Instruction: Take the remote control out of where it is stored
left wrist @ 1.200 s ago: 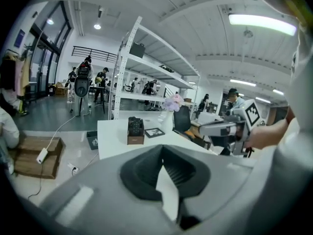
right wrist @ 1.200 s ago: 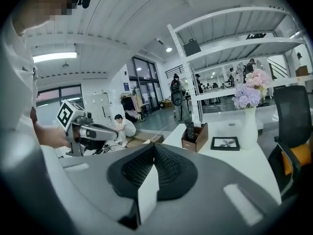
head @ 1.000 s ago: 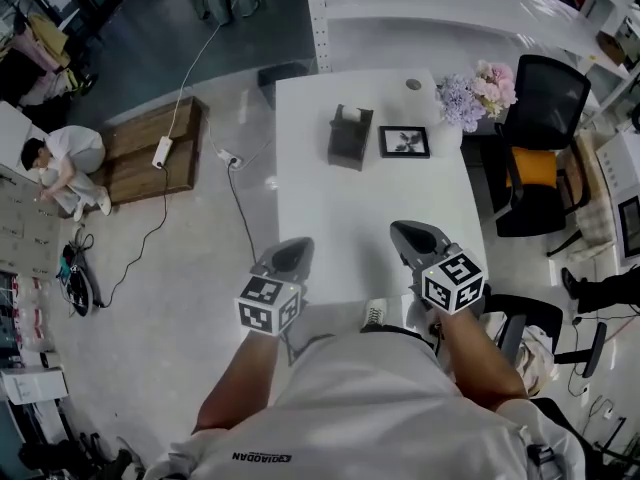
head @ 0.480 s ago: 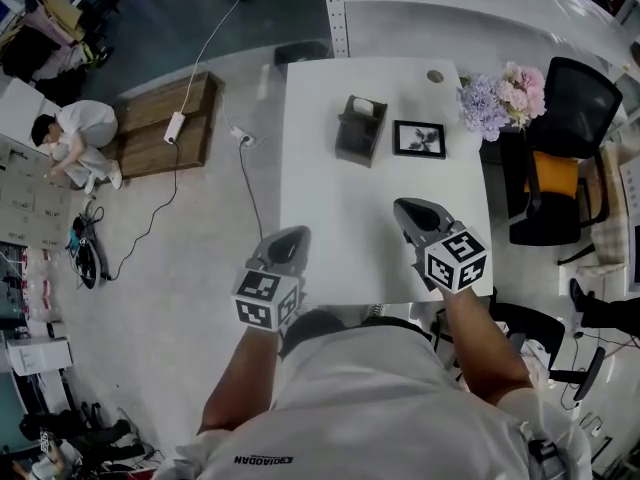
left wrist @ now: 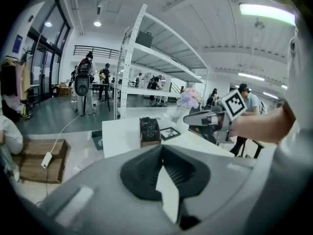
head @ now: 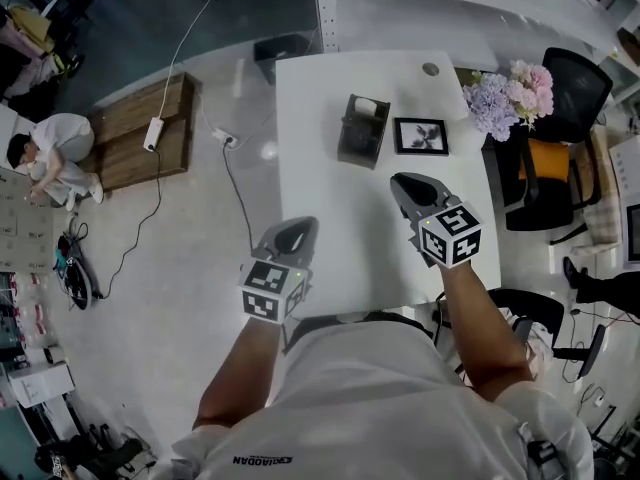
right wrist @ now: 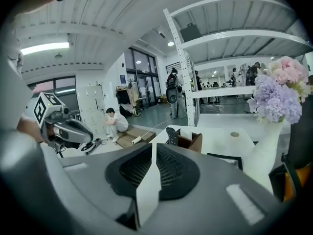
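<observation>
A dark brown holder stands at the far middle of the white table. The black remote control stands upright in it, its top sticking out. My left gripper hovers at the table's near left edge with its jaws together and nothing in them. My right gripper is over the table, a short way in front of the holder and to its right. Its jaws have just been opening: a thin slit shows at the tips, with nothing between them.
A framed picture lies right of the holder, and a vase of flowers stands at the far right corner. A black and orange office chair is beside the table. On the floor to the left are a wooden platform, a cable and a crouching person.
Both grippers have moved forward toward the holder. The right one now reaches further over the table, and the left one has come up to the near edge.
</observation>
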Tool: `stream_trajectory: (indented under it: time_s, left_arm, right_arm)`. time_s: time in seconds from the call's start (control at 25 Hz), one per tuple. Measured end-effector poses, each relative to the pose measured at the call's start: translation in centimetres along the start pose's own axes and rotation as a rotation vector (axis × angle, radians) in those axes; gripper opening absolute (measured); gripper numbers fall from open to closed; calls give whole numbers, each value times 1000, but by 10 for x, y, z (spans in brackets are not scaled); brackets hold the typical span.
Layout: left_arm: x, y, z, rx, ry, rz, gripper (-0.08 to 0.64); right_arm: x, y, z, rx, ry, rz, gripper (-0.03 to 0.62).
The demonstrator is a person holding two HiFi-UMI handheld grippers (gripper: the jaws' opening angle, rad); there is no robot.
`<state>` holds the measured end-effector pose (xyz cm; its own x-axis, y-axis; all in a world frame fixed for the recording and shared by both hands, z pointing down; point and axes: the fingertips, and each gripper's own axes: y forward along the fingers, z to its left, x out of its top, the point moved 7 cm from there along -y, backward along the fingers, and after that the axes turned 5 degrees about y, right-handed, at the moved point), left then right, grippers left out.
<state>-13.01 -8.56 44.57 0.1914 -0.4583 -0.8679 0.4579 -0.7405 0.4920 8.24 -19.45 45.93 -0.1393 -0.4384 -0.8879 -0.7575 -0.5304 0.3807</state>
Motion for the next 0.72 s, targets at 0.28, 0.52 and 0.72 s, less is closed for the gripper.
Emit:
stream_trajectory:
  time_s: [0.28, 0.52, 0.72]
  left_arm:
    - [-10, 5, 25, -41, -10, 22, 2]
    - [-18, 5, 38, -51, -24, 43, 2]
    - [-18, 8, 48, -51, -32, 48, 2]
  right_arm:
    - [15, 53, -18, -56, -69, 57, 66]
    - [18, 91, -41, -91, -108, 113, 80]
    - [18, 113, -53, -99, -104, 134, 109]
